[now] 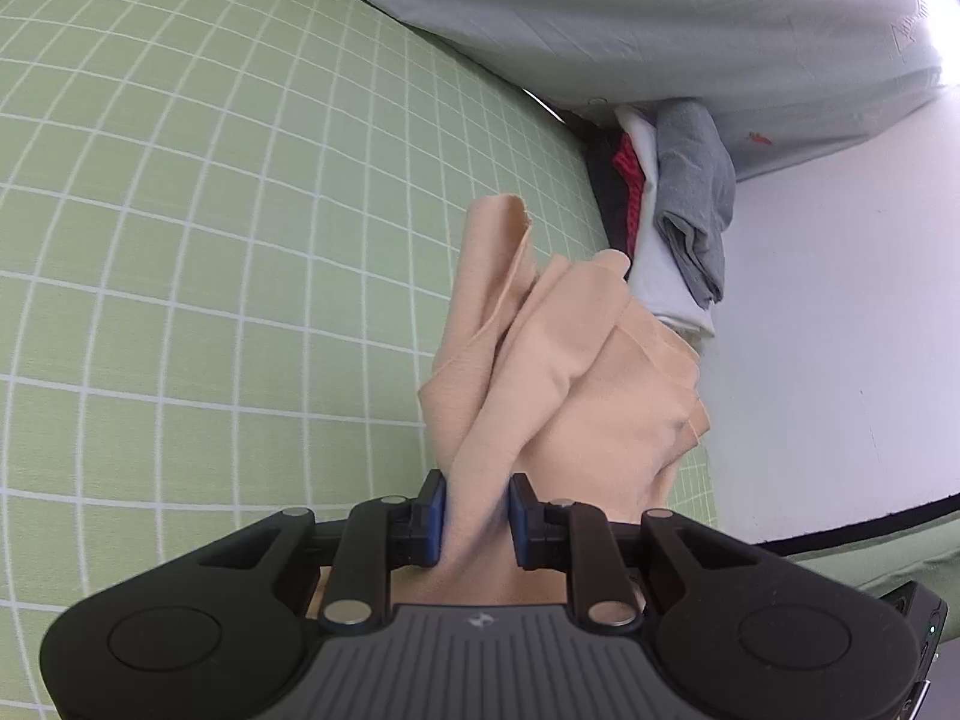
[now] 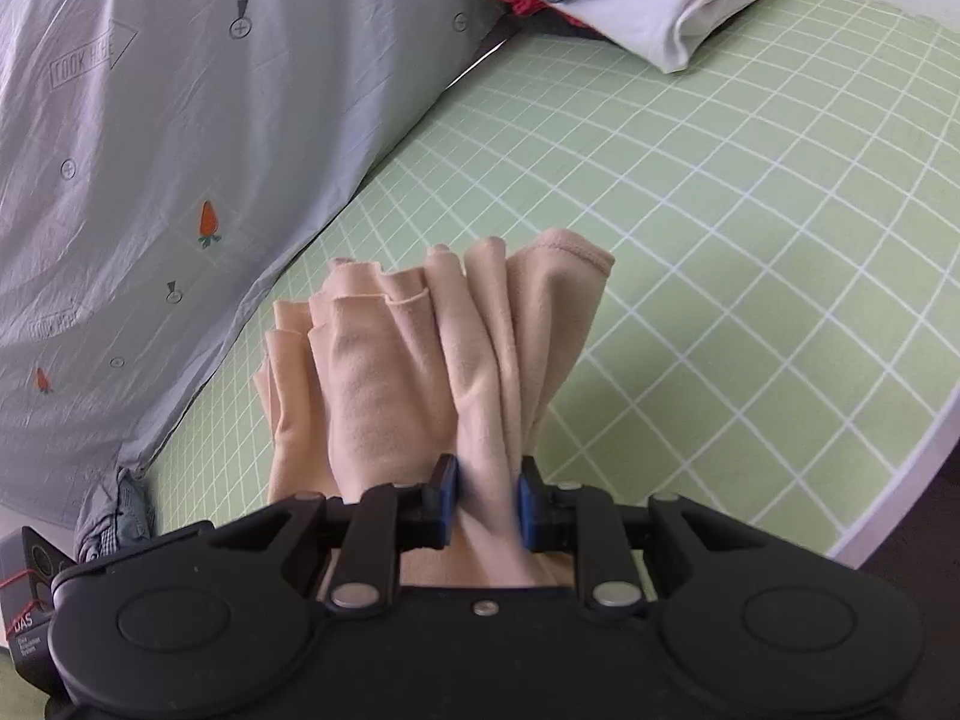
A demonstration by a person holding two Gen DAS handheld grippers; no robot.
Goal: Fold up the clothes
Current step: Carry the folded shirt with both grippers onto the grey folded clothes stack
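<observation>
While both tools are occupied, I log the item as follows. Peach garment (image 1: 558,372): thin, soft knit, evidently light, since it drapes in loose vertical pleats ahead of each set of fingers and hangs off them rather than lying flat. It is bunched, not spread; a stitched hem shows at the far tip in the right wrist view.

Left hand-held gripper (image 1: 477,516): jaws drawn in on a gathered fold of the cloth, blue pads pressing either side. Right hand-held gripper (image 2: 489,501): likewise clamped on a thick gather of the same cloth (image 2: 444,348), with several layers between the pads.

Handling judgement: limp, no stiffness to carry a crease, so it will sag wherever it is unsupported. Not fragile. The fabric looks smooth enough to creep out of a pinch taken on many layers. Better holds would be on an edge or a corner, such as the hemmed edge beyond the right fingers, so the cloth can be drawn taut between the two tools.

Setting: green checked bed sheet (image 1: 210,240) below and ahead of both tools. Grey carrot-print duvet (image 2: 150,150) left of the right tool. Stack of folded clothes (image 2: 648,6), grey on white, far ahead of the right tool.

Stage: bunching fits either a shake-out or a mid-fold regrasp; I cannot tell which.
</observation>
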